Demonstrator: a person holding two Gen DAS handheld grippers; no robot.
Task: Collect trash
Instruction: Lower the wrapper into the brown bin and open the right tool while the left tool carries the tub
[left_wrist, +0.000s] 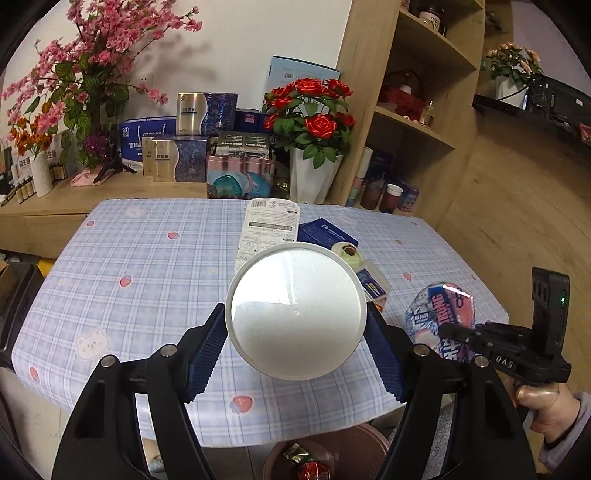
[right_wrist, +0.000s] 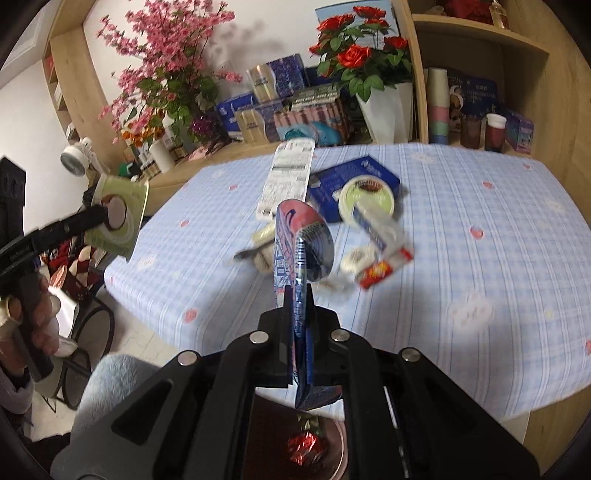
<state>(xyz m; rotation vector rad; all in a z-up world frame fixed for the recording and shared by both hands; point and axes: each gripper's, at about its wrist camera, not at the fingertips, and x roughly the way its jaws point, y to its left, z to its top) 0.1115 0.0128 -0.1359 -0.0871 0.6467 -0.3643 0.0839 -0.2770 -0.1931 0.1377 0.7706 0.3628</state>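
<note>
1. Your left gripper (left_wrist: 296, 354) is squeezing a white round cup (left_wrist: 295, 312) between its two blue pads (left_wrist: 207, 354). You are looking at the flat white bottom of the cup.
2. In the right wrist view, that same cup (right_wrist: 118, 218) is showing a green label, and it is hanging out past the left edge of the table.
3. Your right gripper (right_wrist: 300, 314) is clamping tight on a shiny blue, pink and white snack bag (right_wrist: 303, 243). The bag is sticking up out of the closed fingers.
4. In the left wrist view, the snack bag (left_wrist: 439, 317) is floating over the near right part of the table, and your right hand (left_wrist: 543, 410) is holding the gripper handle.
5. The table (left_wrist: 147, 258) is wearing a blue checked cloth with little strawberries.
6. More trash is lying in the middle of the table: a long white wrapper (right_wrist: 290, 177), a dark blue box (right_wrist: 354, 177), a round green and white lid (right_wrist: 367, 199), and a red and white wrapper (right_wrist: 384, 267).
7. A brown bin (right_wrist: 295, 443) is sitting on the floor below the near edge of the table. A red shiny wrapper (right_wrist: 303, 446) is lying inside it.
8. Red roses (left_wrist: 314, 114) in a white pot are standing on the far side, behind the table.
</note>
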